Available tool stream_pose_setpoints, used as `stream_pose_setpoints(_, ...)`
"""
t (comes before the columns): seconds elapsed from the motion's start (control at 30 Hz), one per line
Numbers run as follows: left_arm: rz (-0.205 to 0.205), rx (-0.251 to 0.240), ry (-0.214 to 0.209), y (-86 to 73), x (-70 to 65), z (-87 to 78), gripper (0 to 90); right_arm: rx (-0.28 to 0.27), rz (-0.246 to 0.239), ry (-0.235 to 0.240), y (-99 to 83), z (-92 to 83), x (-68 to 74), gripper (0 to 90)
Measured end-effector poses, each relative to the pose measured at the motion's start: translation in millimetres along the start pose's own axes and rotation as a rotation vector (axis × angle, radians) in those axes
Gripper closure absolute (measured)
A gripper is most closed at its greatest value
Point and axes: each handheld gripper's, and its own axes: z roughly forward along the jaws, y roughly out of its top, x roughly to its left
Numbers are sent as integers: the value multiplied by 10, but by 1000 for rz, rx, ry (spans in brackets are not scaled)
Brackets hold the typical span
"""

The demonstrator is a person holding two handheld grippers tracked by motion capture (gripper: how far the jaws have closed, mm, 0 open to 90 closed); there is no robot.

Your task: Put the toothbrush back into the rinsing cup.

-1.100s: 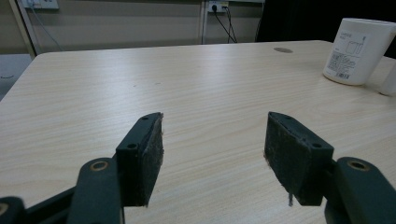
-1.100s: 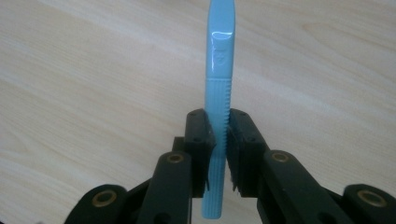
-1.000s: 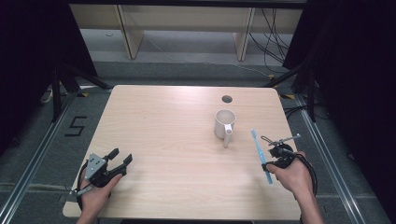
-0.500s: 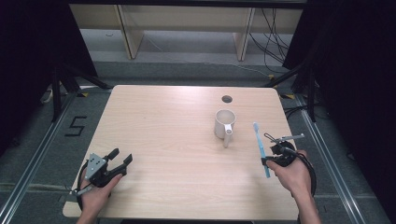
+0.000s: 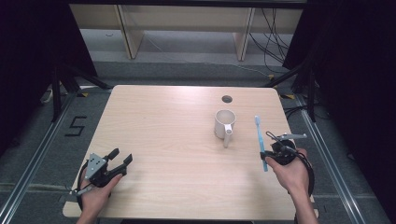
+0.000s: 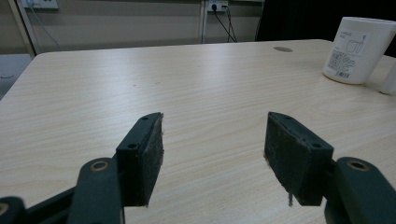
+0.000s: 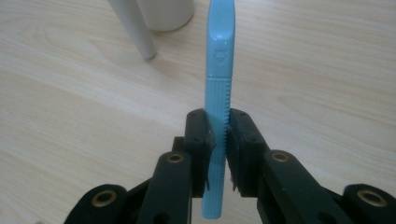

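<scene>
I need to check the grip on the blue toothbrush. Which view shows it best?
The right gripper view: the right gripper is shut on the blue toothbrush handle, close up. The high view shows it small beside the white mug.

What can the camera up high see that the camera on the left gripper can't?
The high view alone takes in the blue toothbrush clamped in the right gripper, both hands, and the floor and shelves beyond the table. The left gripper view alone shows its own black jaws close up, standing wide apart with nothing between them, plus the printed label on the mug's side. Both share the white mug, the wooden table and its round hole.
</scene>
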Motion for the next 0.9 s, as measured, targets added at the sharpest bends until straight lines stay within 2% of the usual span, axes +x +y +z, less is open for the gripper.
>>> stream_pose_setpoints(0.07,1,0,0,0,-1,3,372,-14,21,-20,5,-20,21,793)
stream_pose_setpoints(0.13,2,1,0,0,-1,1,372,-21,15,-20,9,-13,13,793)
stream_pose_setpoints(0.17,2,1,0,0,-1,1,372,-37,26,-7,11,-17,23,793)
stream_pose_setpoints(0.23,0,0,0,0,0,0,372,-49,65,-15,6,-21,58,793)
stream_pose_setpoints(0.3,0,0,0,0,0,0,372,-64,80,-9,5,-22,66,793)
stream_pose_setpoints(0.33,0,0,0,0,-1,0,372,-59,72,-18,4,-32,61,793)
stream_pose_setpoints(0.37,1,1,0,0,-1,0,372,-81,35,-22,3,-22,30,793)
stream_pose_setpoints(0.43,1,1,0,0,-1,0,373,-89,6,-31,-3,-16,8,793)
stream_pose_setpoints(0.47,0,0,1,0,-1,0,373,-88,31,-20,-8,-11,20,793)
stream_pose_setpoints(0.5,0,0,1,0,-1,0,372,-92,33,-22,-11,-9,19,793)
stream_pose_setpoints(0.53,0,0,1,0,1,0,372,-81,62,-22,-14,-17,38,793)
stream_pose_setpoints(0.6,-1,0,2,0,1,0,373,-97,56,-10,-21,-9,22,793)
stream_pose_setpoints(0.63,-1,0,2,0,1,0,373,-127,49,-13,-15,8,14,793)
stream_pose_setpoints(0.67,-1,0,2,0,1,0,372,-142,75,-32,-19,15,35,793)
stream_pose_setpoints(0.7,-1,0,1,0,1,0,372,-145,35,-41,-20,2,7,794)
stream_pose_setpoints(0.8,0,-1,0,0,3,-2,372,-173,55,-27,-18,8,25,793)
stream_pose_setpoints(0.83,-1,7,4,2,1,-9,372,-181,78,-19,-24,7,47,793)
stream_pose_setpoints(0.87,-2,18,10,6,-2,-19,372,-179,46,-47,-20,-4,34,793)
stream_pose_setpoints(0.9,-3,16,9,5,-3,-19,372,-195,64,-26,-19,16,49,793)
